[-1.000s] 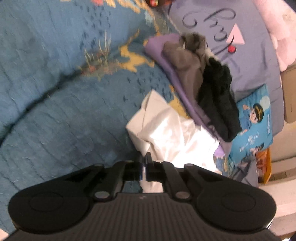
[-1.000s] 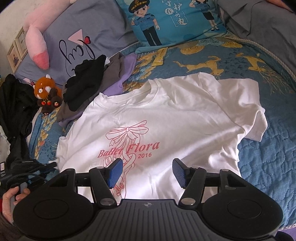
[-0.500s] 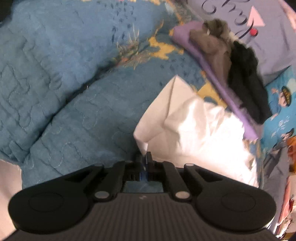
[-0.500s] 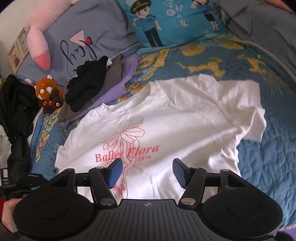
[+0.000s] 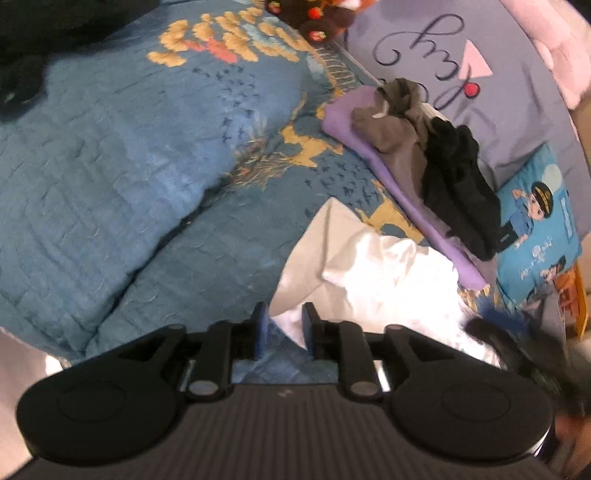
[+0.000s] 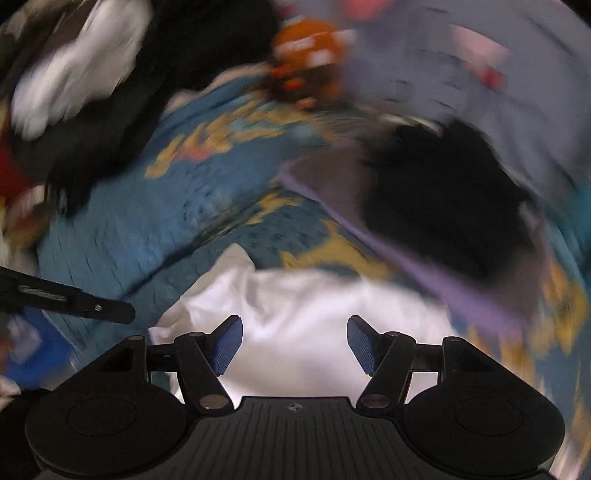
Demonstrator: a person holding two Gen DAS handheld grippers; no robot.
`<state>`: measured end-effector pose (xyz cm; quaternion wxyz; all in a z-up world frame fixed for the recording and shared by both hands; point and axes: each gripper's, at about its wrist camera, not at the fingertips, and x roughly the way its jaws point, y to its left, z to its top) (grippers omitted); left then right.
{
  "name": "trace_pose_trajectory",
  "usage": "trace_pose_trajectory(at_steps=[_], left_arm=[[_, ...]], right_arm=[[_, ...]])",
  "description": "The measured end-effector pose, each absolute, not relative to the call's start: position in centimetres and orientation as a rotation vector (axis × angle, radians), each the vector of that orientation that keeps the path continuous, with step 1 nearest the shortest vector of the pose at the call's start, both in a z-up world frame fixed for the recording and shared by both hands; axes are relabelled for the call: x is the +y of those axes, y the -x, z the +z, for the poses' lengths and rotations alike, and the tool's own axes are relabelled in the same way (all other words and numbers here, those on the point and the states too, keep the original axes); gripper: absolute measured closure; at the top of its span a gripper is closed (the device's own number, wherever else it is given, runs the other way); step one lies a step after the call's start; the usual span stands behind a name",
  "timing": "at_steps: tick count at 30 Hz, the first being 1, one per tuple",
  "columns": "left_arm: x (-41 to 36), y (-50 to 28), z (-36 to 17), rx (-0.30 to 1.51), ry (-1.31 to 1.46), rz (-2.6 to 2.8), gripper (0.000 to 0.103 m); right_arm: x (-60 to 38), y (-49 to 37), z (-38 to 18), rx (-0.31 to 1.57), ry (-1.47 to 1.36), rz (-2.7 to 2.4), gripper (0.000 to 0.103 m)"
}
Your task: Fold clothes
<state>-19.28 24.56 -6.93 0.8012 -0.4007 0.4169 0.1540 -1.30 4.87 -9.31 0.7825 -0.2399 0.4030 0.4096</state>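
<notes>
Just ahead of left gripper (image 5: 283,323): white T-shirt (image 5: 384,280)

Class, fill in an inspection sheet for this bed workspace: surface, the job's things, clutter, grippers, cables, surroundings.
Surface: blue quilt with yellow print, rumpled.
Job's things: white T-shirt, crumpled at its near edge; folded stack of purple, grey and black clothes beside it.
Clutter: plush toy at the quilt's far edge; dark clothes heaped to the side, blurred.
Grippers: left gripper slightly open, shirt edge between its fingers; right gripper wide open above the shirt.
Cables: nothing seen.
Surroundings: grey pillow with script; blue cartoon cushion.
</notes>
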Motion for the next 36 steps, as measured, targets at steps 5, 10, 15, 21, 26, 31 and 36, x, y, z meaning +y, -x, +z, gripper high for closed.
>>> trace_pose_trajectory(at_steps=[5,10,15,21,26,31,36], left_arm=[[24.1,15.7,-7.5,0.948,0.727,0.302,0.063],[22.7,13.6,-9.2,1.039,0.586,0.317,0.059],[22.4,14.2,-10.2,1.022,0.589,0.288,0.058],[23.4,15.3,-10.7,0.983,0.666,0.245,0.101],[23.6,16.1,-10.6,0.974,0.675,0.230,0.101],[23.5,16.8,-10.1,0.960,0.659,0.214,0.101],[23.6,17.0,-9.5,0.962,0.636,0.232,0.101]], right_arm=[[11.2,-1.5,-10.6,0.904,0.706,0.956,0.041],[14.6,-3.2,-13.2,0.944,0.831,1.000,0.040],[16.7,-3.5,-15.5,0.982,0.845,1.058,0.041],[16.6,-2.9,-16.2,0.953,0.818,1.095,0.099],[16.1,-3.9,-15.1,1.002,0.730,1.116,0.100],[15.7,-4.4,-14.2,1.006,0.693,1.142,0.092],[15.6,-4.8,-14.0,1.038,0.696,1.151,0.090]])
